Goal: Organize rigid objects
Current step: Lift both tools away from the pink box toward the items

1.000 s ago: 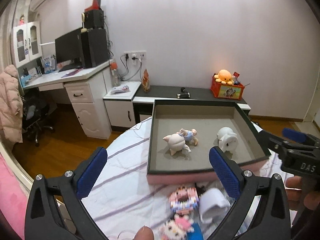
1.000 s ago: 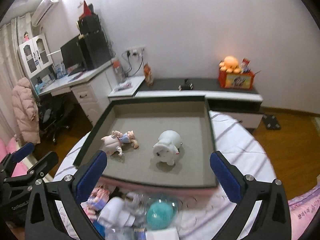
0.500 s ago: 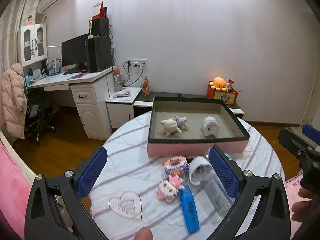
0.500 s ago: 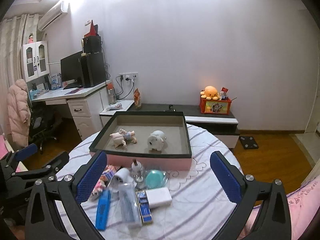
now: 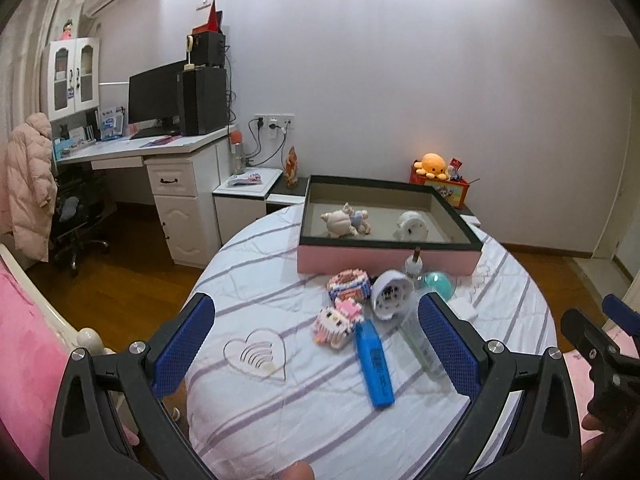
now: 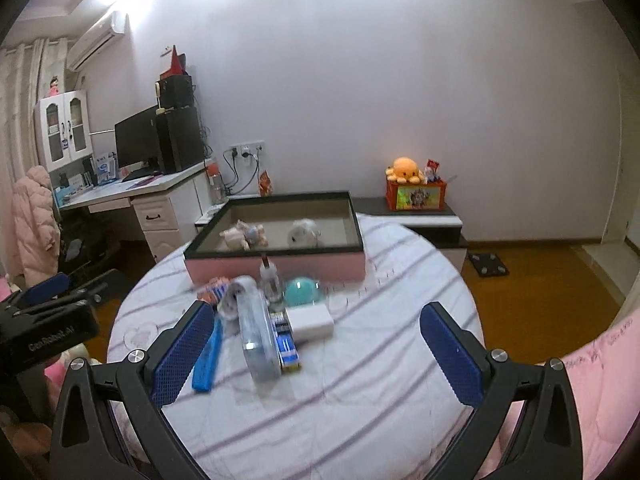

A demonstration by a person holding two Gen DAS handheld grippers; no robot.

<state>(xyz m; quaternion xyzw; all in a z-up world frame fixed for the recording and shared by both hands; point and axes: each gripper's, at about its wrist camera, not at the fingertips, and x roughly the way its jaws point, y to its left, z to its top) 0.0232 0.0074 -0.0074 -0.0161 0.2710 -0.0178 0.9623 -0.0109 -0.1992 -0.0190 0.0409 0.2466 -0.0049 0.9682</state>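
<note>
A pink box [image 5: 384, 258] with a dark rim stands at the far side of the round table and holds a pig figure [image 5: 344, 222] and a white figure [image 5: 412, 227]. In front of it lie two bead toys [image 5: 336, 322], a white cup [image 5: 391, 291] on its side, a blue marker [image 5: 374, 362], a clear case [image 6: 256, 334], a teal ball [image 6: 302, 291] and a white block [image 6: 310, 322]. My left gripper [image 5: 318, 350] is open and empty above the near table. My right gripper [image 6: 318, 354] is open and empty, also held back from the objects.
The table has a white striped cloth [image 6: 360, 380] and a clear heart shape [image 5: 256, 354] on its left. A desk [image 5: 160, 168] with a monitor, an office chair [image 5: 76, 220] and a low cabinet [image 6: 420, 216] with an orange plush stand beyond. Pink bedding lies at both sides.
Both grippers have pulled back and up from the box. The loose objects in front of the box now show in full. Both stay open and empty.
</note>
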